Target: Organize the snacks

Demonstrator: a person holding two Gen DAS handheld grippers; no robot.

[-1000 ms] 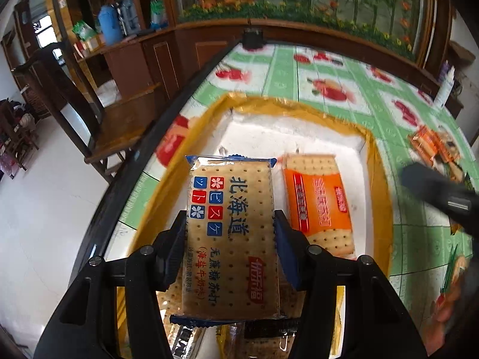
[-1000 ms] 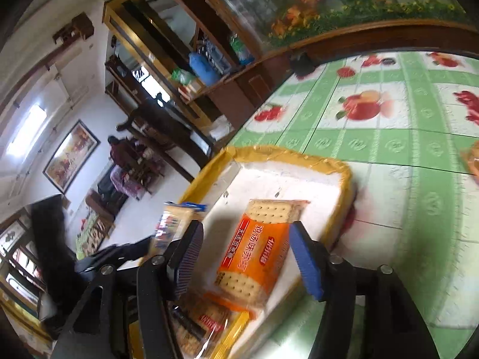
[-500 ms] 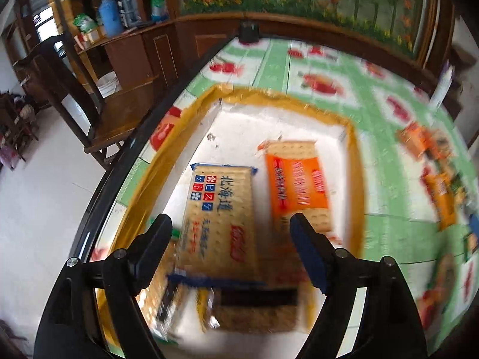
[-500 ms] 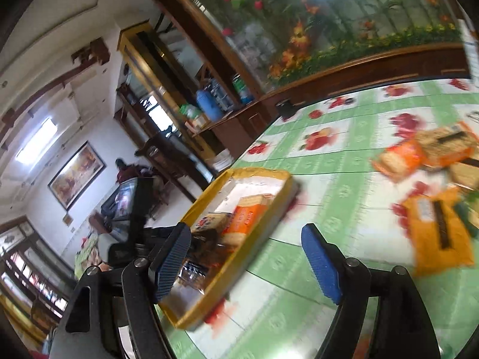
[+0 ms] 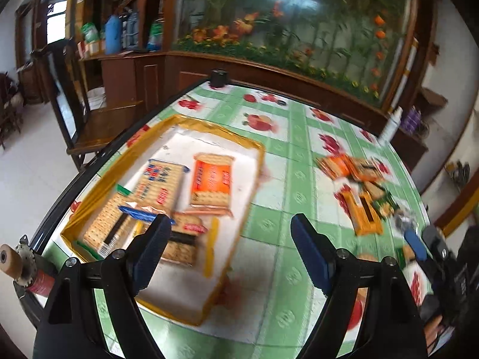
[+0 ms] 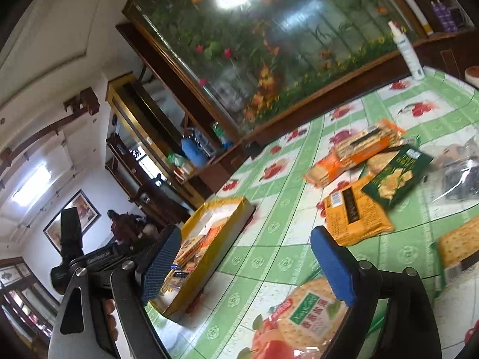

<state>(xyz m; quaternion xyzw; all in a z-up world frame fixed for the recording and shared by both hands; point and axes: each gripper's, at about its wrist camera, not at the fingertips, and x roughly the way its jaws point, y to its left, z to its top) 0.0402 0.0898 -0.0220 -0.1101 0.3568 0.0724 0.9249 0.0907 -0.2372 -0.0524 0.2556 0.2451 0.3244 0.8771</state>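
Opening wider, both empty: left gripper (image 5: 230, 249), right gripper (image 6: 245, 264). Risking a two-packet pinch in the overlapped loose packets (image 6: 365, 176) at two o'clock, or a corner-grip slip.

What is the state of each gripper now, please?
Left gripper: jaws opening, nothing between them.
Right gripper: jaws opening, nothing between them.

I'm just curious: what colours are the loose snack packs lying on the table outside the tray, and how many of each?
Orange packs: 2
Yellow pack: 1
Dark green pack: 1
Pale cracker packs: 2
Clear bag: 1
Total: 7
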